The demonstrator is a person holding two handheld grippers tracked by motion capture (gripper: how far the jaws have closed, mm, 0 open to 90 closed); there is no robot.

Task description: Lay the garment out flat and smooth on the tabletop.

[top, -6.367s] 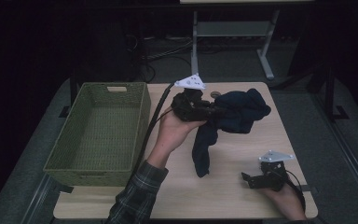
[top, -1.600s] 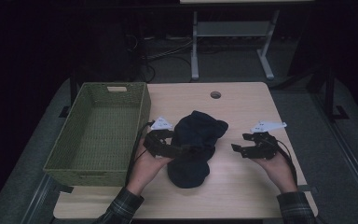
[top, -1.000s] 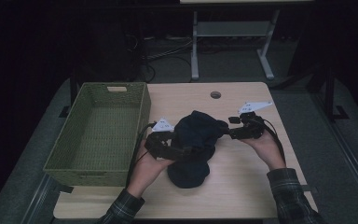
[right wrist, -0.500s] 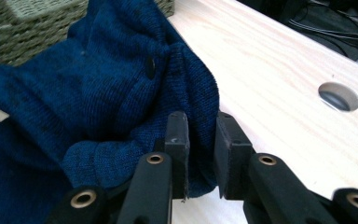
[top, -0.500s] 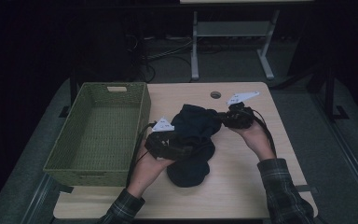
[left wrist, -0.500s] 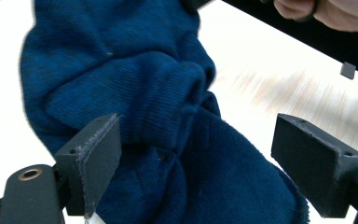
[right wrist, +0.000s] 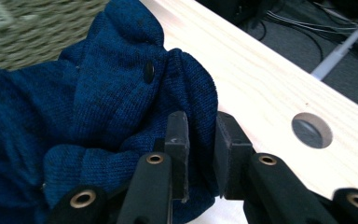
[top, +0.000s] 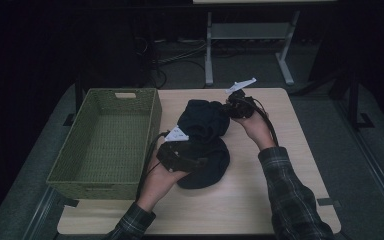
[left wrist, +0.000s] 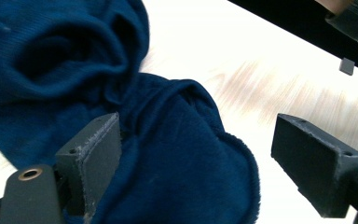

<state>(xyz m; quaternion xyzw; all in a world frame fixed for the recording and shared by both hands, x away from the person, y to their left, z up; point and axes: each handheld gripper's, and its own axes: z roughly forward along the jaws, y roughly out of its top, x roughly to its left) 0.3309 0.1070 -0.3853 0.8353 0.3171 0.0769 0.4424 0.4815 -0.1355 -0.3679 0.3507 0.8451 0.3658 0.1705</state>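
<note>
1. Dark blue knit is lying bunched in the middle of the wooden table (top: 260, 195) in the high view: the sweater (top: 202, 142) is looking almost black there, and its sleeves and collar are impossible to sort out in the dim light. It is sitting just beside the woven basket (top: 105, 145). The left gripper (top: 192, 161) is resting on the near, flatter part of the cloth, its jaws lost against the dark fabric, so their gap is not readable from above. The right gripper (top: 228, 106) is touching the far, raised hump, and its jaw tips are also hard to make out there. Plaid sleeves are being cut off by the bottom edge.

2. Blue cloth is filling most of the left gripper view, where the left gripper (left wrist: 196, 163) is standing with its jaws wide apart. A rounded fold of the sweater (left wrist: 177, 158) is lying between them, pressing against one jaw and staying clear of the other. The edges of the garment are running out of the picture.

3. Ribbed knit is showing sharply in the right gripper view, with a small dark button (right wrist: 148, 71) on the sweater (right wrist: 98, 102). The right gripper (right wrist: 200, 140) is pinching a fold of it, jaws narrow on the cloth. A round hole (right wrist: 312, 130) is sitting in the tabletop beyond, and the basket (right wrist: 37, 28) is blurring at the top corner.
</note>
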